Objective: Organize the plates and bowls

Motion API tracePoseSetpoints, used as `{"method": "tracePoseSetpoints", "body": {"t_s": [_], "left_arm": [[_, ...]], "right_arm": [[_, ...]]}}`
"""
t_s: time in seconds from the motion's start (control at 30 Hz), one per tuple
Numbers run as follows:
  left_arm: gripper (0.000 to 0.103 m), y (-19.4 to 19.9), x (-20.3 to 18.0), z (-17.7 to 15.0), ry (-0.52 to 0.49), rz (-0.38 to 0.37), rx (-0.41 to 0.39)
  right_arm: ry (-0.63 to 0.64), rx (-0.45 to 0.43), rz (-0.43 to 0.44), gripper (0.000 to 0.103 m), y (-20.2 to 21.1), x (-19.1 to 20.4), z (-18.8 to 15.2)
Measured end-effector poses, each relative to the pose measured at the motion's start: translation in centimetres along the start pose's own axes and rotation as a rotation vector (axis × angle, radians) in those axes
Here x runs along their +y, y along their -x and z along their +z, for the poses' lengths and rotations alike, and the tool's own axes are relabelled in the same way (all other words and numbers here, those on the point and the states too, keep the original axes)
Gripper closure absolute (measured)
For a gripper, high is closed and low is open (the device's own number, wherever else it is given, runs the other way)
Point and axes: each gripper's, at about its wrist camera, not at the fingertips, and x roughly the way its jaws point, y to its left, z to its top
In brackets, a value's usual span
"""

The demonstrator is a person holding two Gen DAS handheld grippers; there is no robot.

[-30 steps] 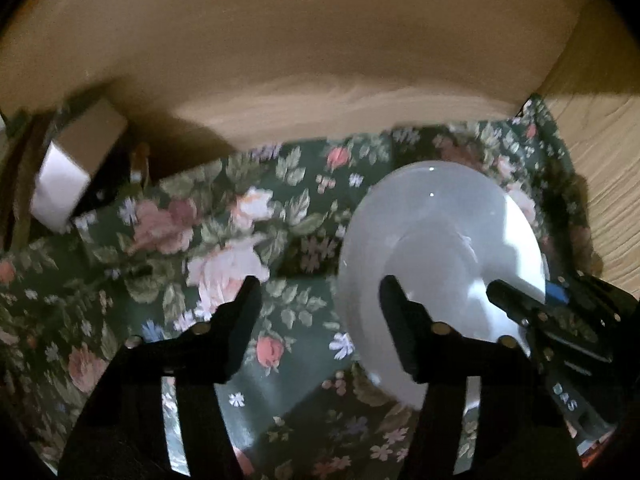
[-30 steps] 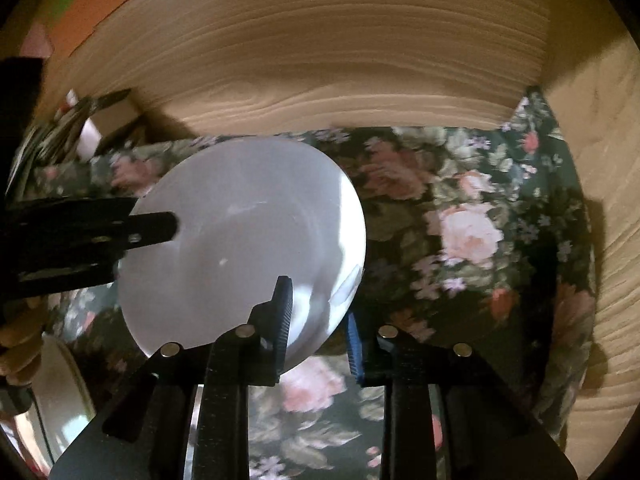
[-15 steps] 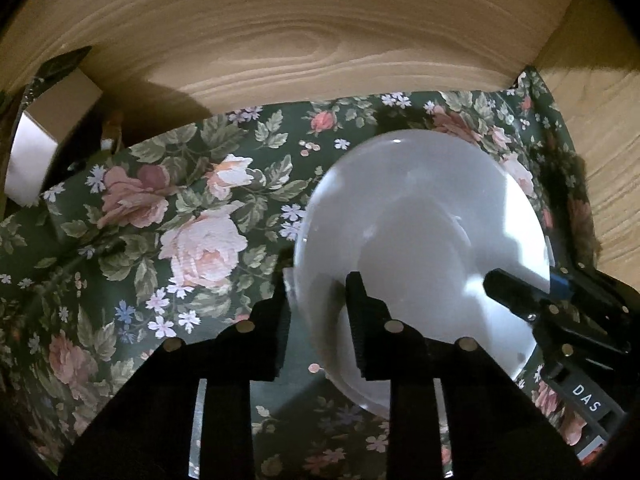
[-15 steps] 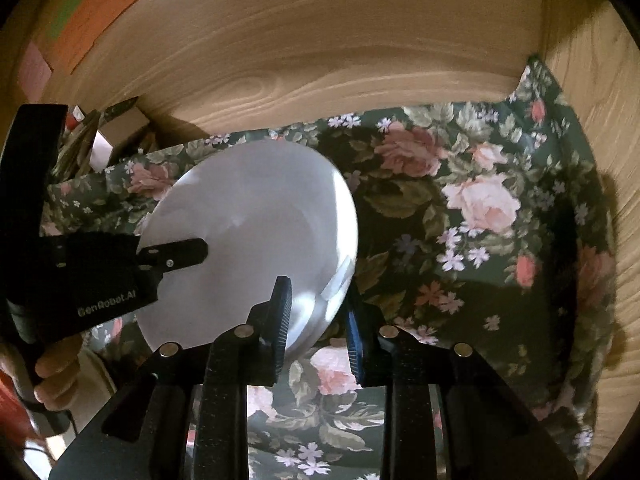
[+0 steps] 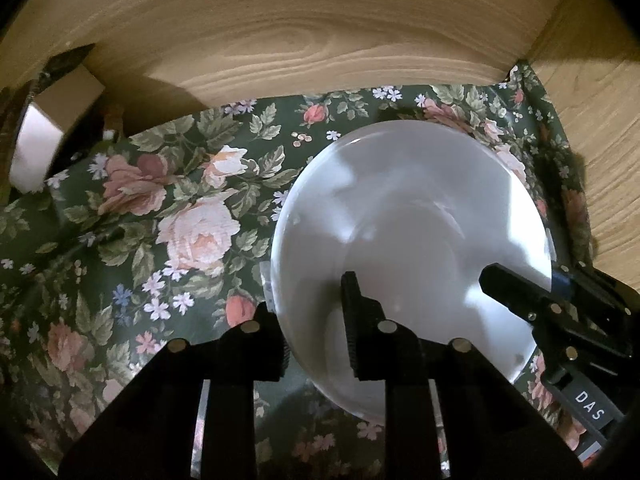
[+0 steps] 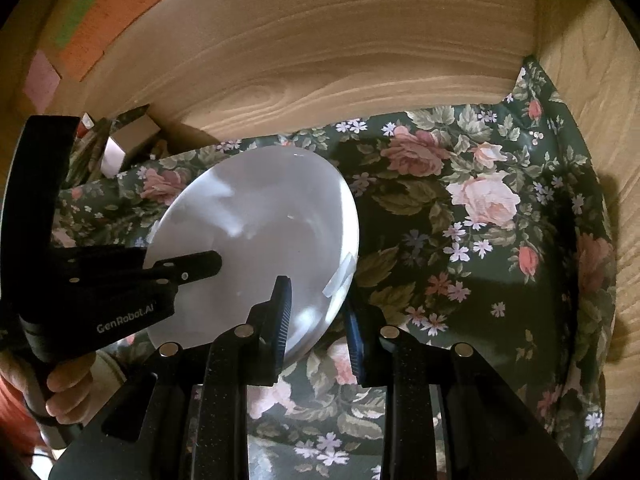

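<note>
Two black tongs pinching one round glossy white plate point(image 5: 408, 216), left tongs point(image 5: 316, 312) on near rim, right tongs point(image 6: 318, 312) on opposite rim, floral green cloth point(image 6: 480, 248) beneath, woodgrain walls point(image 5: 300, 40).

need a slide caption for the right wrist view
Both grippers, right and left, clamp opposite rims of a white plate above a floral liner in a wooden cabinet.

We see a dark green cloth printed with pink and cream roses point(image 5: 168, 216) spread over the floor of a light wooden compartment. Behind it we see the grained wooden back panel point(image 5: 320, 40), and at right a wooden side wall point(image 6: 592, 80). We note a small tan-and-white cardboard box point(image 5: 48, 120) at far left, and orange, green and pink paper notes point(image 6: 96, 20) at upper left.
</note>
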Motion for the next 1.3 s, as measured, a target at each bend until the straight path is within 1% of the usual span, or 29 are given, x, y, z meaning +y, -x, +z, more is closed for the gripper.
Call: {"method": "tracePoseSetpoints", "body": {"t_s": [0.37, 0.57, 0.73, 1.07, 1.3], "left_arm": [[0.081, 5.0, 1.0, -1.8, 0.001, 0.003, -0.093], [0.081, 8.3, 2.3, -3.6, 0.009, 0.003, -0.148], [0.081, 10.5, 2.9, -5.0, 0.014, 0.021, -0.194], [0.081, 14.2, 6.3, -8.4, 0.068, 0.048, -0.244], [0.081, 16.0, 8.5, -11.4, 0.11, 0.072, -0.267]], "right_arm": [[0.047, -0.078, 0.003, 0.08, 3.7, 2.4, -0.3], [0.089, -0.124, 0.002, 0.08, 5.7, 4.6, -0.8], [0.115, -0.152, 0.019, 0.08, 6.9, 6.6, -1.2], [0.191, -0.176, 0.07, 0.08, 7.6, 11.4, -2.3], [0.247, -0.171, 0.105, 0.08, 7.5, 14.8, -3.5]]}}
